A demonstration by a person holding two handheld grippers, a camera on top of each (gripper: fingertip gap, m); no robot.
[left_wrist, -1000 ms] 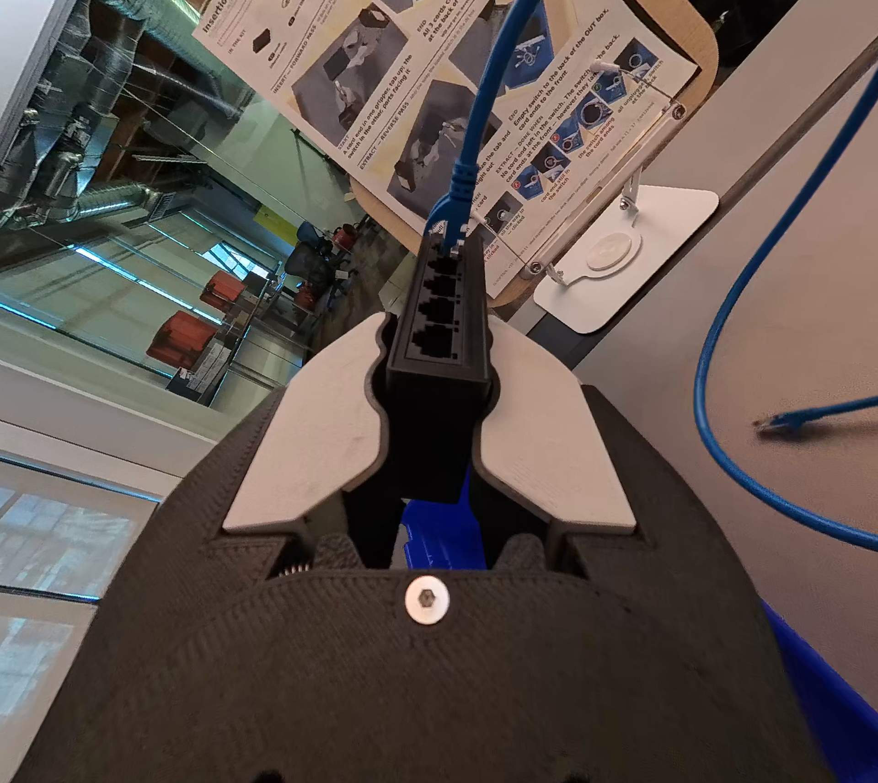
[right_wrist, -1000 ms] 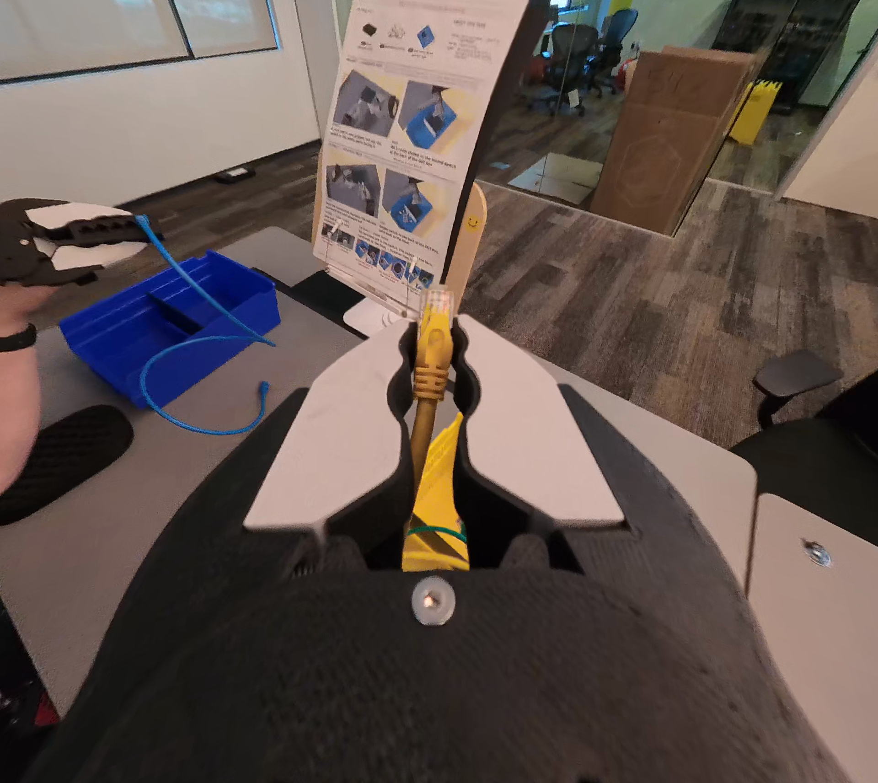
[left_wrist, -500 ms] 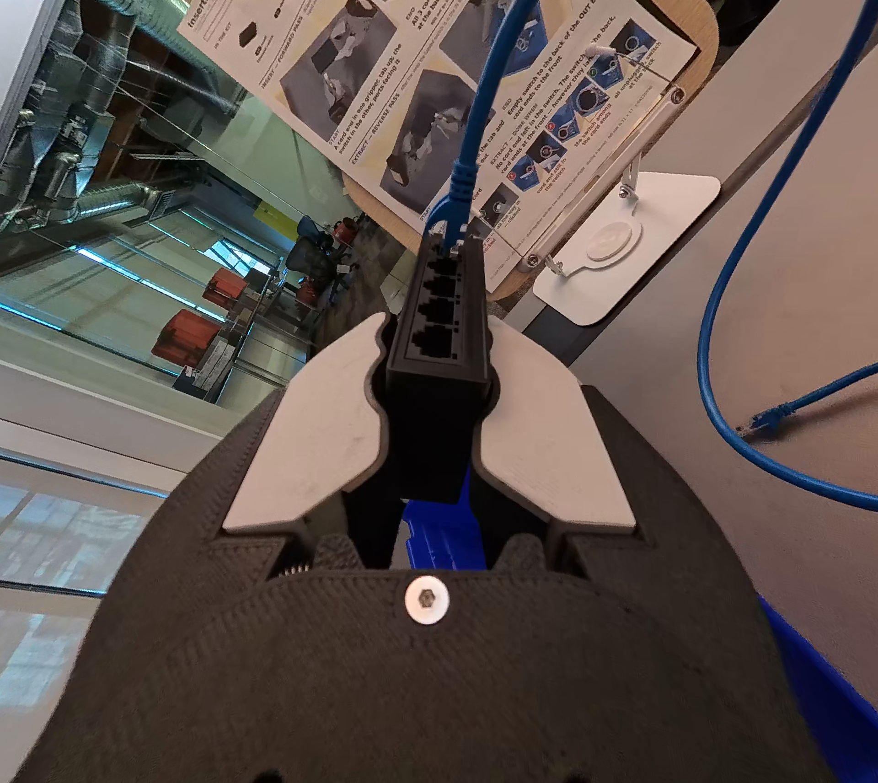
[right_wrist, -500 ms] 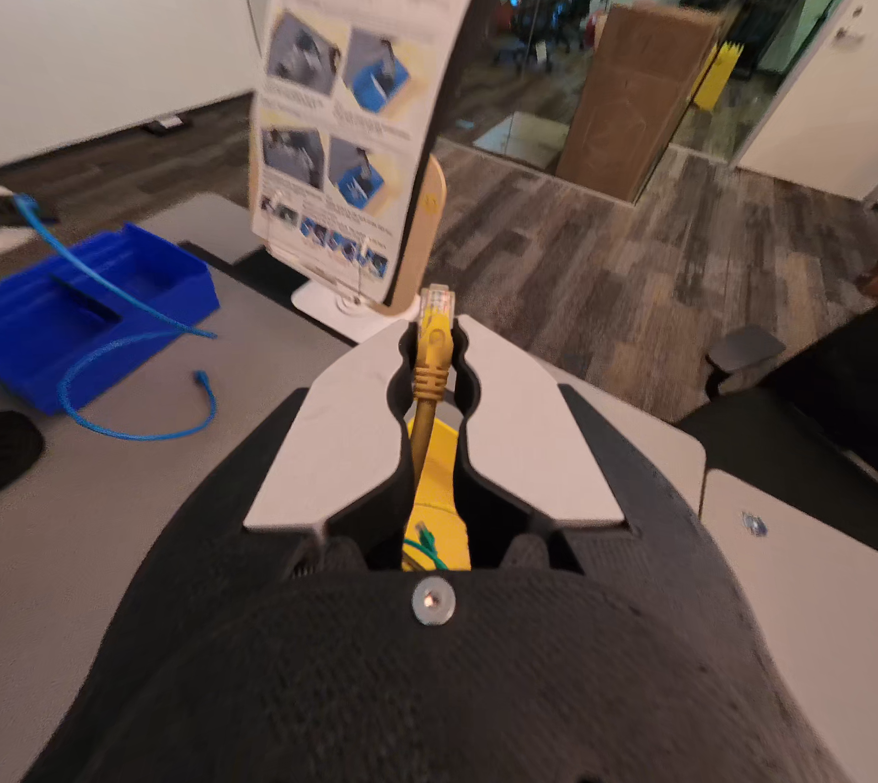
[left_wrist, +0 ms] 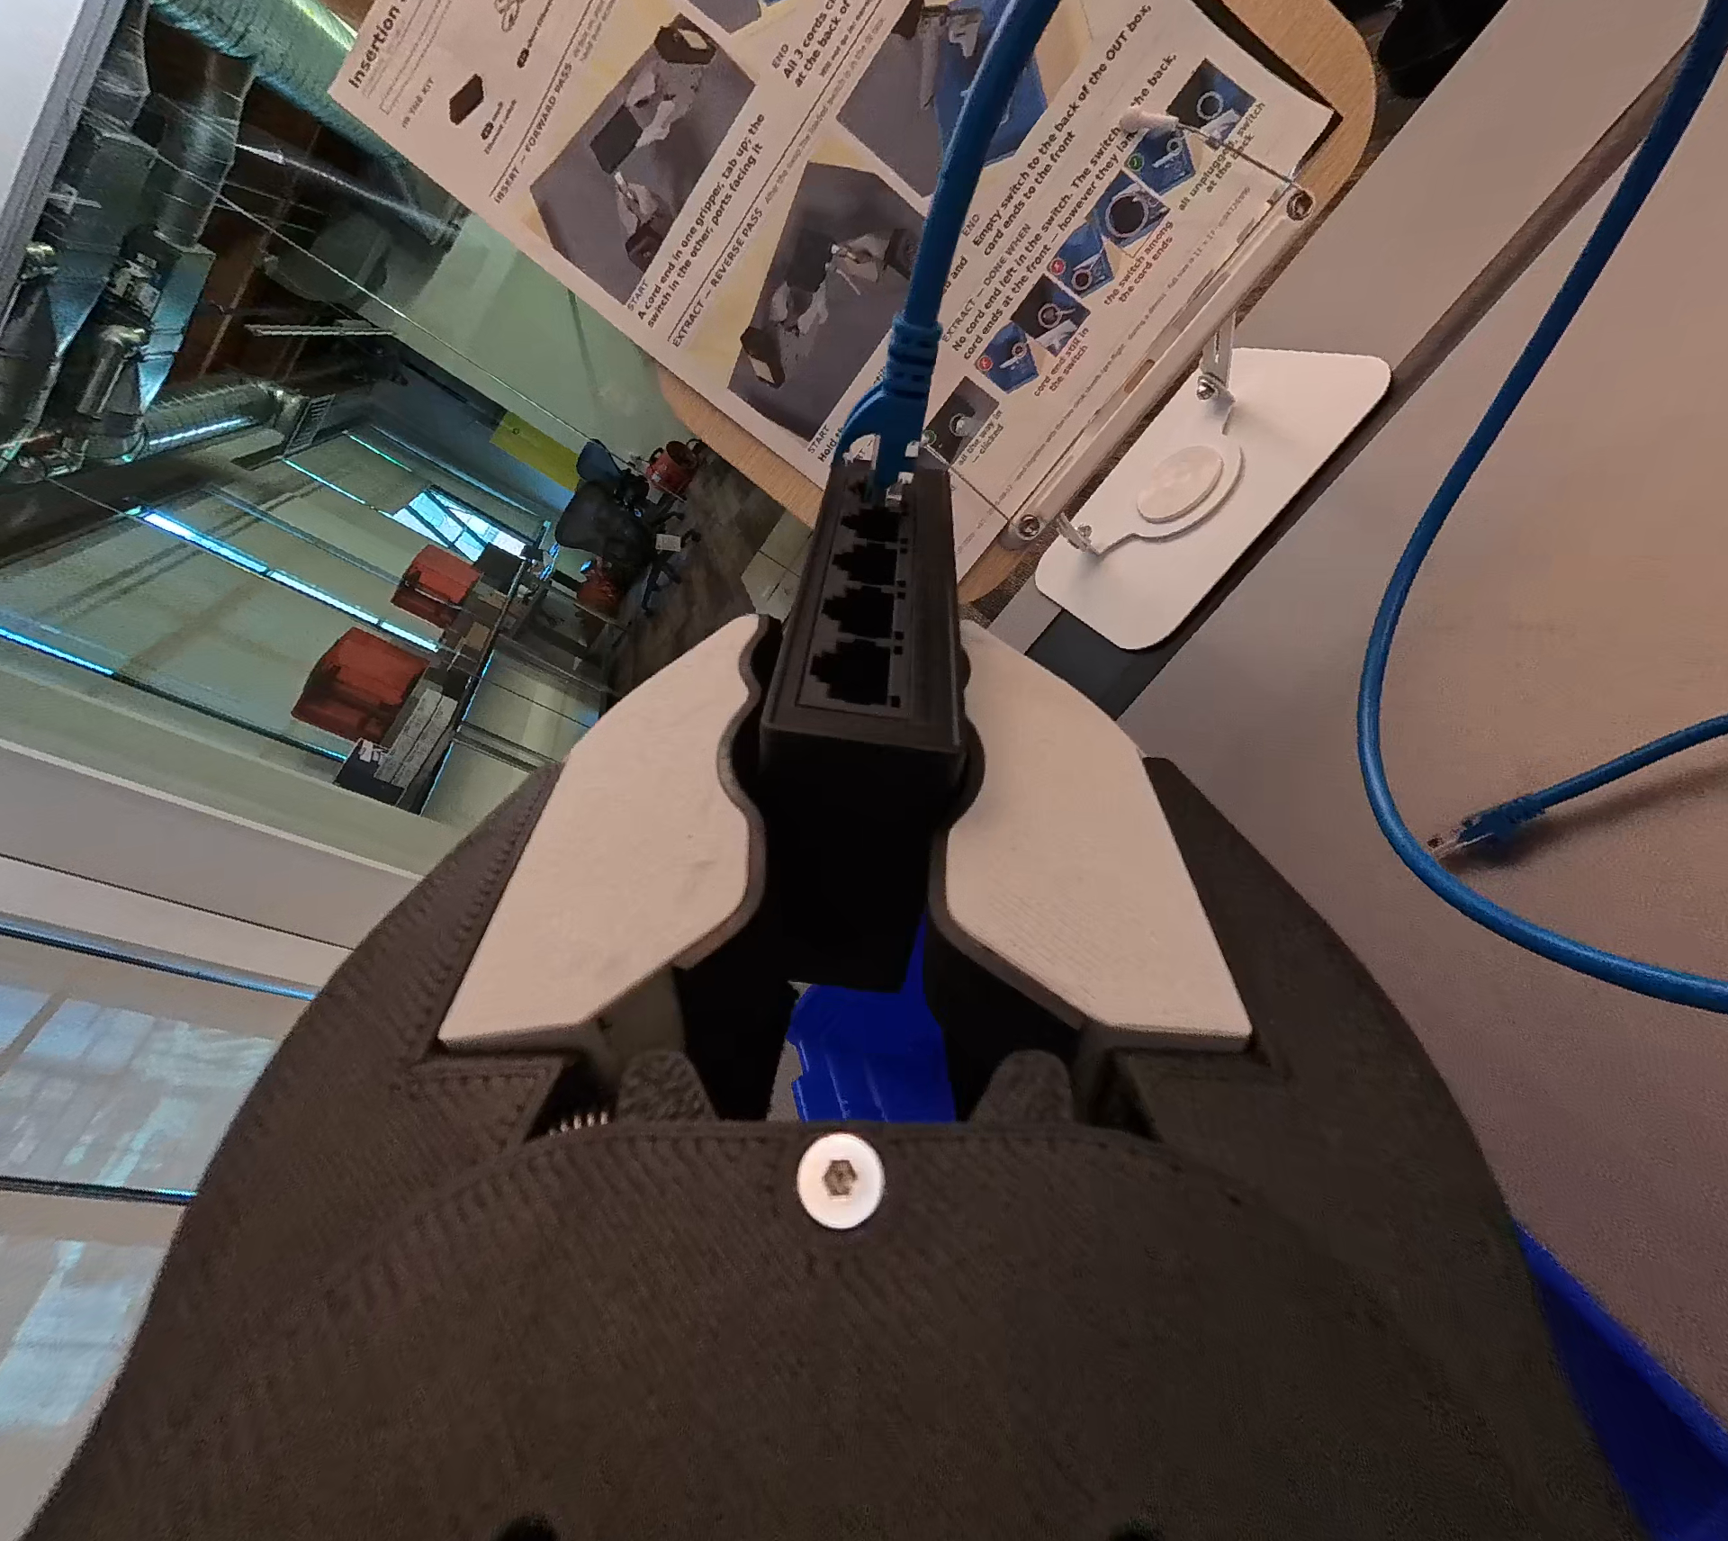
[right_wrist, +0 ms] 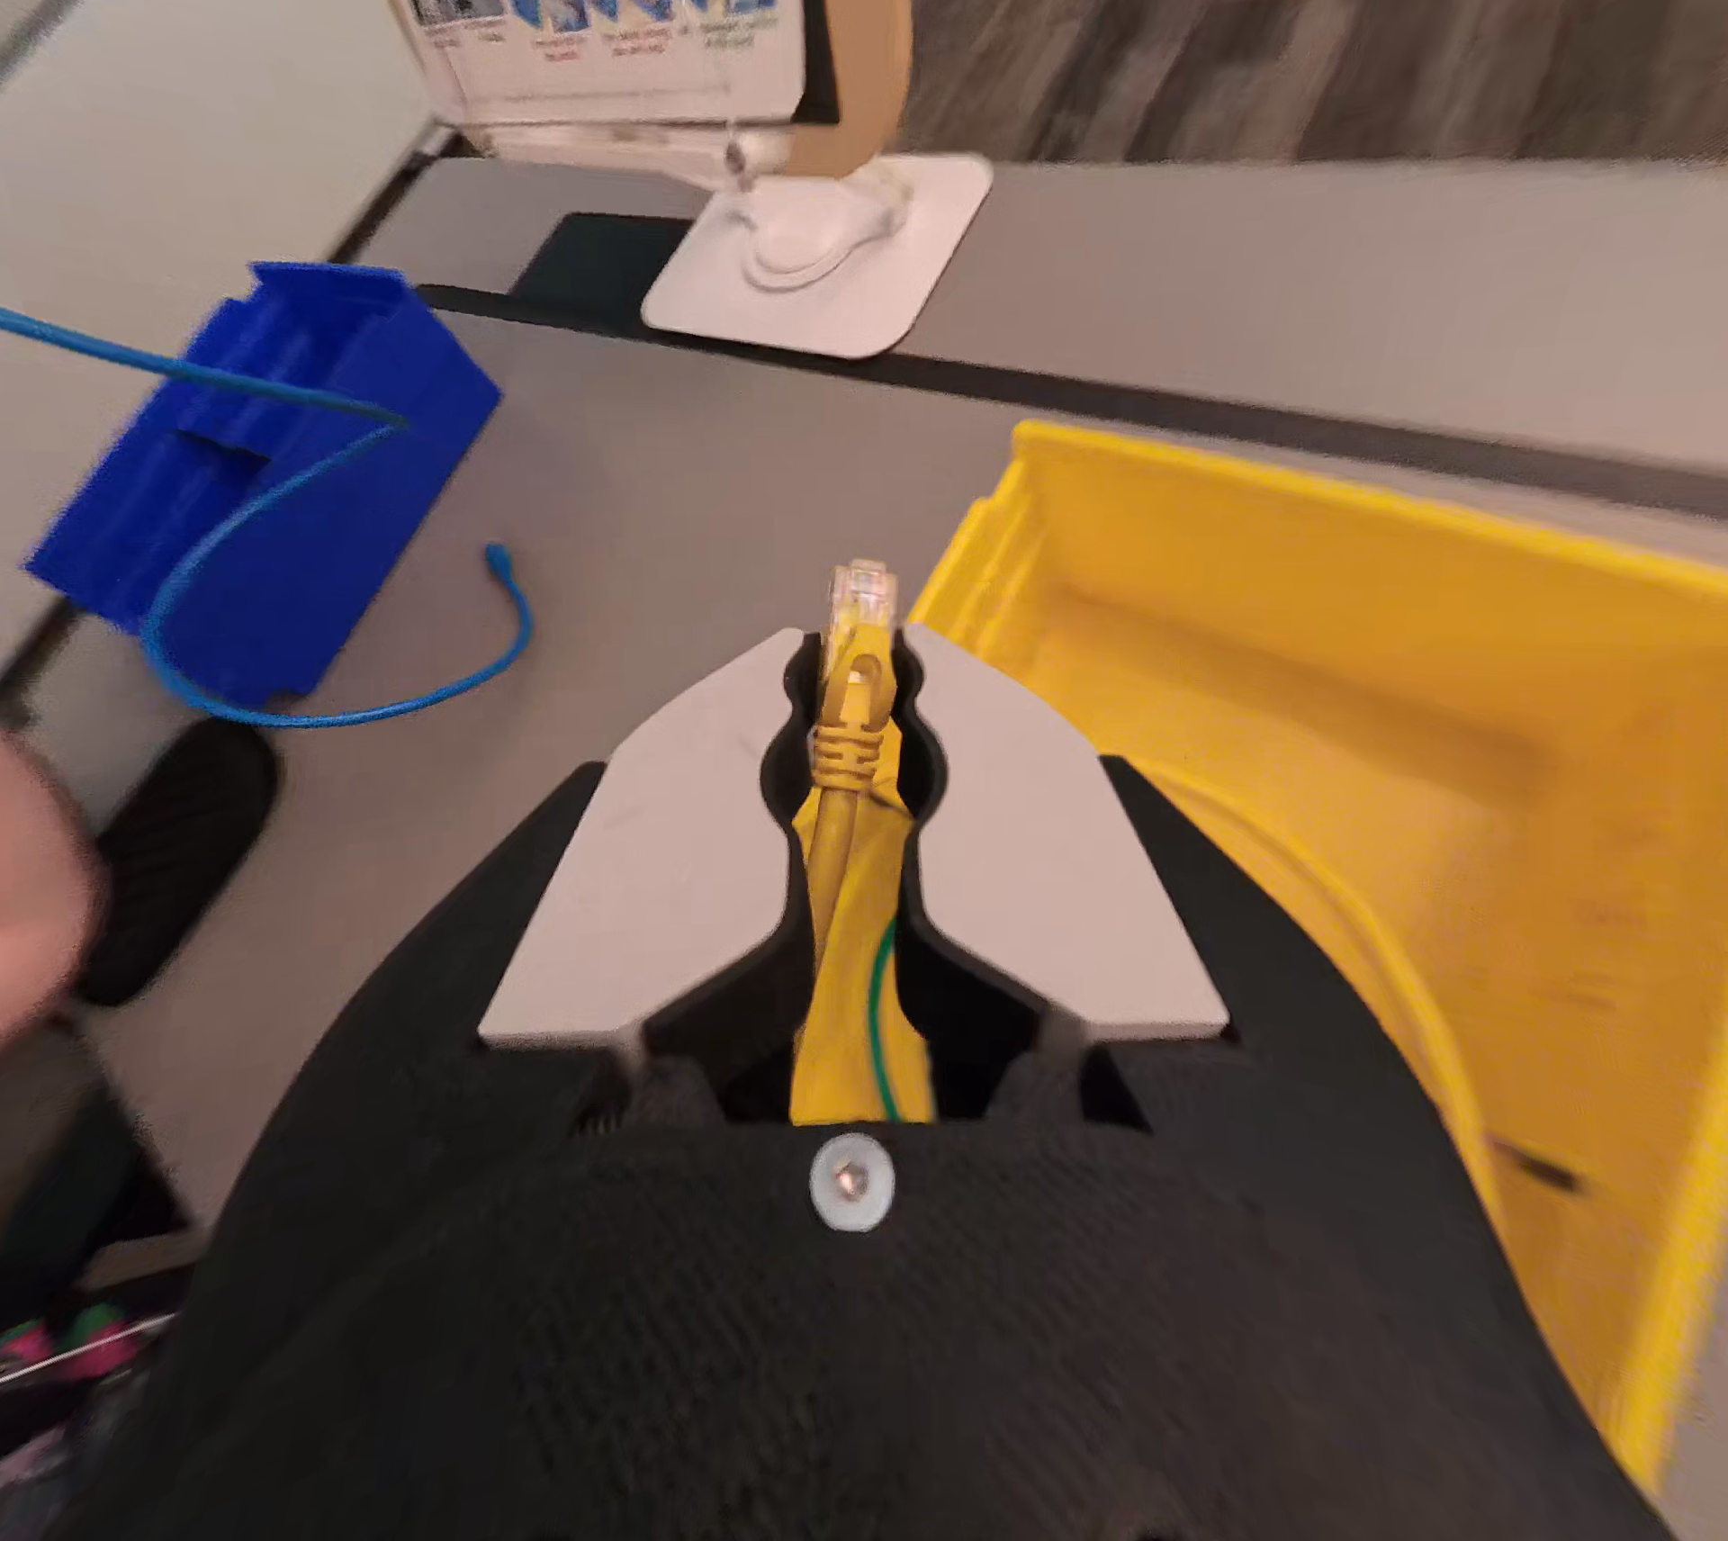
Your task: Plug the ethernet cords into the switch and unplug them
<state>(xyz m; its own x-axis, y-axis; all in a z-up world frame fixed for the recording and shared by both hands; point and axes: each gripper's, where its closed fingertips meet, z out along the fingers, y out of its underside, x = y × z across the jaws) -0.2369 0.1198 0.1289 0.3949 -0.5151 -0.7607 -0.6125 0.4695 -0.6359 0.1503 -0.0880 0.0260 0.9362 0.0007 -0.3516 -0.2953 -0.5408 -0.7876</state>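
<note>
Between the left tongs [left_wrist: 860, 687], clenched tight: black switch [left_wrist: 870, 654], ports upward, blue cord [left_wrist: 972, 121] plugged into the farthest port, free end [left_wrist: 1487, 827] lying on the grey worktop [left_wrist: 1543, 561]. Between the right tongs [right_wrist: 856, 636], clamped on the boot: yellow cord [right_wrist: 856, 711], clear plug poking past the tips above the worktop, just beside the yellow bin [right_wrist: 1356, 701]. Toward the far edge: blue bin [right_wrist: 280, 467] and sign stand [right_wrist: 823, 252], bare worktop between the bins.

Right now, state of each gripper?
Left gripper: shut on the switch, blue cord plugged in.
Right gripper: shut on the yellow cord.
</note>
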